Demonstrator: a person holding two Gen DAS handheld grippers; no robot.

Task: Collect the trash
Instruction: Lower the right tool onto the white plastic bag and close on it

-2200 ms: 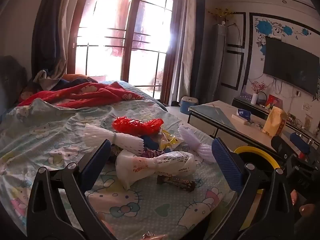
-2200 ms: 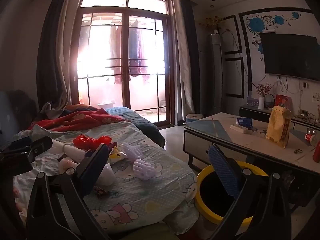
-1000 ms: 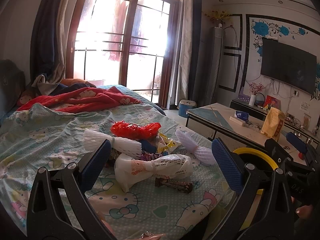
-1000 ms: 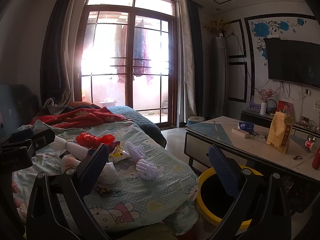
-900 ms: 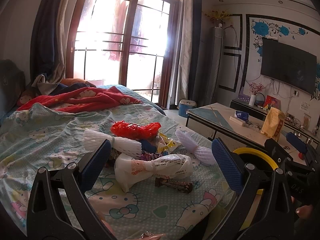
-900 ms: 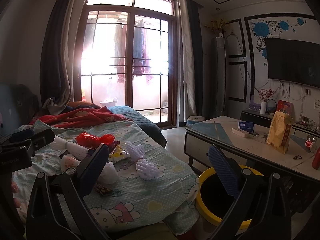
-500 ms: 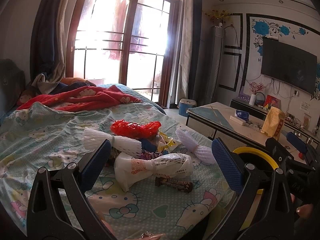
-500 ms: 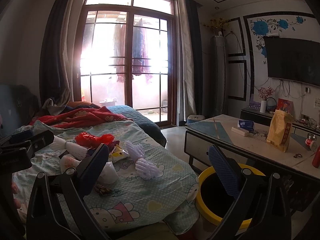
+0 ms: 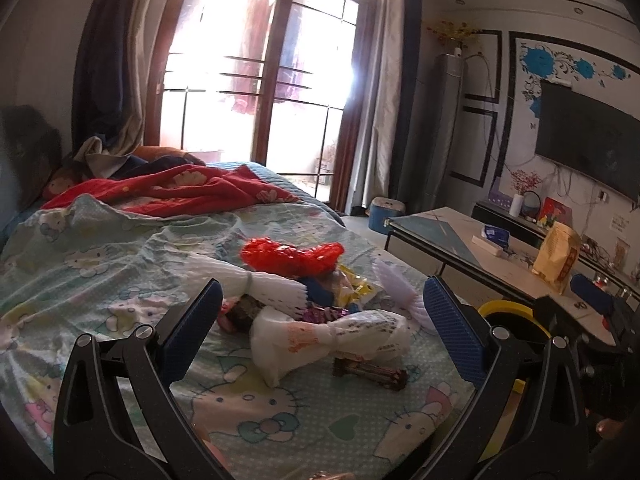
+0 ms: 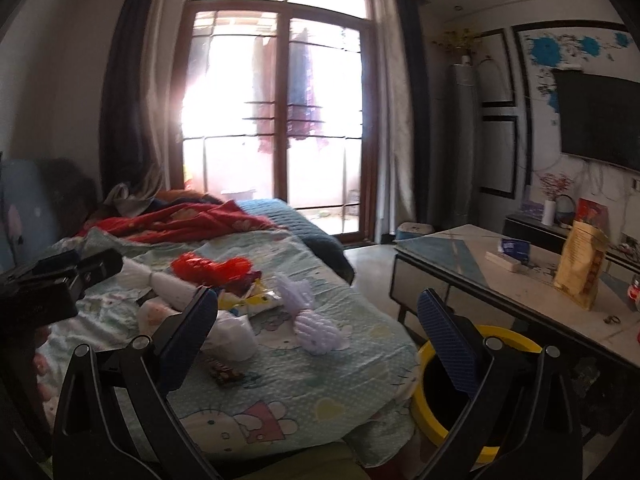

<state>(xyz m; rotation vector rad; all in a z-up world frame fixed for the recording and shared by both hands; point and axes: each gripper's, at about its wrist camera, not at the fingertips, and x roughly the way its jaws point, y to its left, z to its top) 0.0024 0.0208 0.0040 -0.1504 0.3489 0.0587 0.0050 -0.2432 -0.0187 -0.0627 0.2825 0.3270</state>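
The bed (image 9: pixel 100 248) carries the whole job: a heap of trash lies on the cartoon sheet toward its foot edge, on the side nearest the bin (image 10: pixel 516 338), a black bin with a yellow rim standing on the floor between the bed's foot corner and the table (image 10: pixel 520 280). Nothing looks collected yet, so the step in hand is, I judge, the approach before a first pick.

In the heap, the white bag (image 9: pixel 332 332) lies nearest the foot edge, a white foam net (image 9: pixel 256 284) and a red net (image 9: pixel 294 254) lie behind it, a pale purple net (image 10: pixel 312 320) sits apart toward the bin-side edge, and a dark bar wrapper (image 9: pixel 370 372) lies just in front of the white bag.

The left tool (image 9: pixel 320 320) hangs above the heap, spread wide, gripping nothing; the right tool (image 10: pixel 316 320) is likewise spread wide and bare, over the bed's bin-side edge.

The next move probably calls for lowering one tool onto a single piece, closing on it, then carrying it over the yellow rim
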